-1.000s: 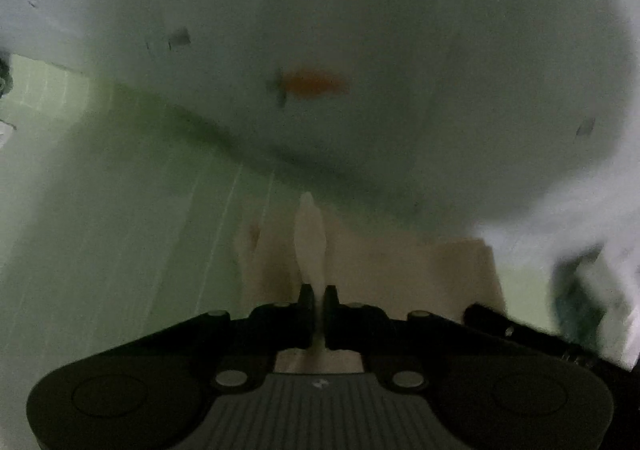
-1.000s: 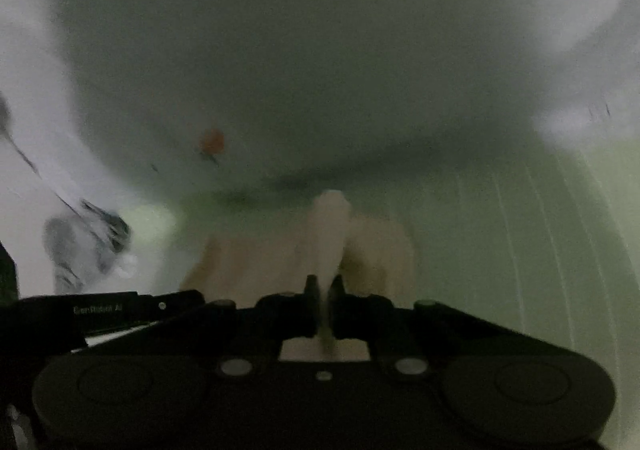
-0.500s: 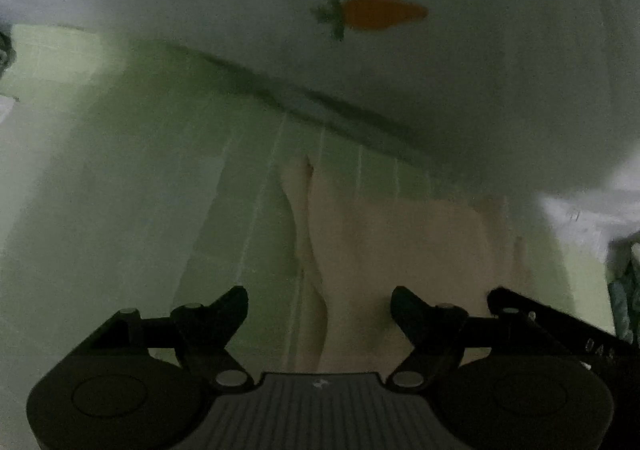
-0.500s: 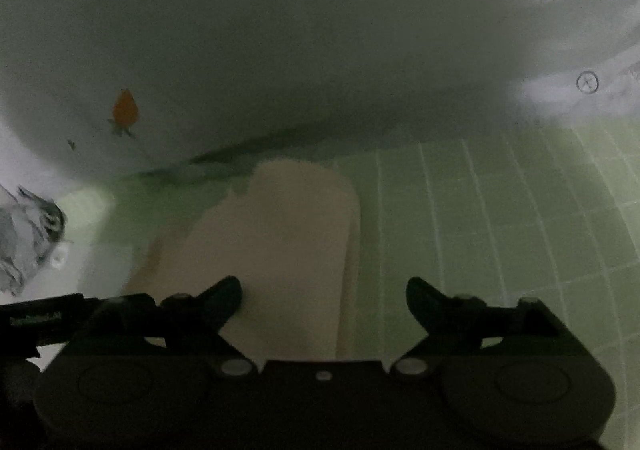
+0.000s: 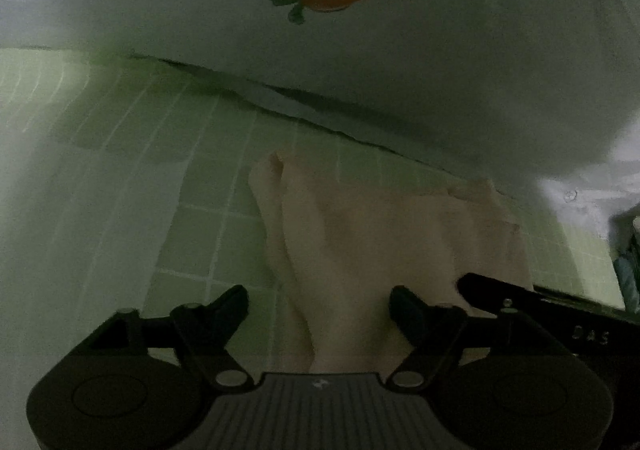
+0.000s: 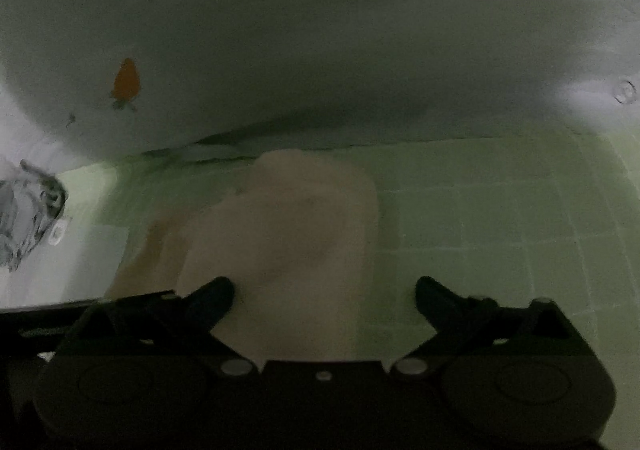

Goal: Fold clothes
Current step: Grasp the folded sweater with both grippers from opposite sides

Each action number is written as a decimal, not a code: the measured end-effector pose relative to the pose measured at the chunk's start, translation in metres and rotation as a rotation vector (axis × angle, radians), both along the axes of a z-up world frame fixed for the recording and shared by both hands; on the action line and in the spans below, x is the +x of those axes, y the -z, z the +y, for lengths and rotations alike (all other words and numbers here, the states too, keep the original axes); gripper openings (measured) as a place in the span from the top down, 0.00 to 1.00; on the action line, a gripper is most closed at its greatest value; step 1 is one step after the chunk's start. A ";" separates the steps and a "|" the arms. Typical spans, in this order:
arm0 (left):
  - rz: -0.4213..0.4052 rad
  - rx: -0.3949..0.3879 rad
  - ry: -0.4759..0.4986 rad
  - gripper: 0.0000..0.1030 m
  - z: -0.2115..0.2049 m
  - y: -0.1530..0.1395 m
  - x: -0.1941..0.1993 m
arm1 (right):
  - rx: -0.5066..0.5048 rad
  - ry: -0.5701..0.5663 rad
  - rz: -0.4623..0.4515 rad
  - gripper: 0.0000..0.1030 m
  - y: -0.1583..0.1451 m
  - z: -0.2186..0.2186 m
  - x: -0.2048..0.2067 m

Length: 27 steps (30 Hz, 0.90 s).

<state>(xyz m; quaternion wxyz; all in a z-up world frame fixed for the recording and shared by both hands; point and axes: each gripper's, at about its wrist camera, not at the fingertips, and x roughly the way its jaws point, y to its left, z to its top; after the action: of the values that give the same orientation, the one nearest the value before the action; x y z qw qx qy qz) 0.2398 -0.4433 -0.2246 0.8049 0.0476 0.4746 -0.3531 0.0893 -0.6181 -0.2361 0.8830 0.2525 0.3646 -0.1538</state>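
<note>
**A:** Start at your left. Where is your left gripper [image 5: 318,304], and why there?

**B:** It hangs over the near end of the beige garment [image 5: 384,246], angled down at the green checked sheet [image 5: 120,178]. Its jaws stand apart and are narrowing a little; the cloth's left edge lies beneath the gap, but neither pad presses on it. You hold nothing. I'd judge you are there because the fold has just been laid and you are letting it settle.

**A:** And the garment itself?

**B:** It lies flat on the sheet, running from six o'clock up toward twelve in the left wrist view, doubled over, with a loose layered edge along its left side and a small peak at about eleven o'clock. It is pale, soft and lightly creased. Its far end stops near the white carrot-print cover [image 5: 400,50], at twelve o'clock; whether they touch I cannot tell.

**A:** Now your right.

**B:** Your right gripper [image 6: 325,298] sits over the garment's right half, jaws wide and easing inward, its left pad over the cloth and its right pad over bare sheet. Nothing is gripped. A crumpled grey cloth [image 6: 28,218] sits well apart at nine o'clock.
</note>
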 end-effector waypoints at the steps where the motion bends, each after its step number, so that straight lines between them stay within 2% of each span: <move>1: 0.017 -0.016 0.010 0.49 0.000 0.001 0.000 | 0.014 -0.021 -0.013 0.30 0.000 0.001 0.001; 4: 0.088 -0.065 -0.001 0.69 0.001 0.004 0.000 | 0.069 -0.040 -0.035 0.44 -0.001 0.002 -0.001; 5: 0.108 -0.078 -0.007 0.72 0.002 0.004 0.000 | 0.084 -0.045 -0.036 0.51 -0.001 0.004 -0.002; 8: 0.118 -0.064 0.023 0.77 0.009 -0.003 -0.015 | 0.105 -0.050 -0.032 0.64 -0.009 0.016 -0.012; 11: 0.122 -0.045 0.064 0.79 0.022 -0.015 -0.039 | 0.081 -0.064 -0.023 0.68 -0.022 0.042 -0.039; 14: 0.159 -0.065 0.079 0.79 0.049 -0.027 -0.070 | 0.141 -0.007 -0.020 0.68 -0.030 0.065 -0.081; 17: 0.199 -0.107 0.104 0.79 0.074 -0.039 -0.102 | 0.139 0.055 -0.014 0.68 -0.040 0.091 -0.129; 22: 0.155 -0.133 0.249 0.79 0.085 -0.061 -0.148 | 0.115 0.191 -0.041 0.68 -0.062 0.128 -0.197; 27: 0.122 -0.193 0.420 0.79 0.073 -0.084 -0.188 | 0.050 0.340 -0.081 0.69 -0.084 0.156 -0.253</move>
<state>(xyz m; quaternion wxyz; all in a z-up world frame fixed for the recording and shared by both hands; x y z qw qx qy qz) 0.0523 -0.3702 -0.1401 0.6844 0.0466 0.4662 -0.5586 -0.1640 -0.4624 -0.1517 0.8518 0.3381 0.2845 -0.2815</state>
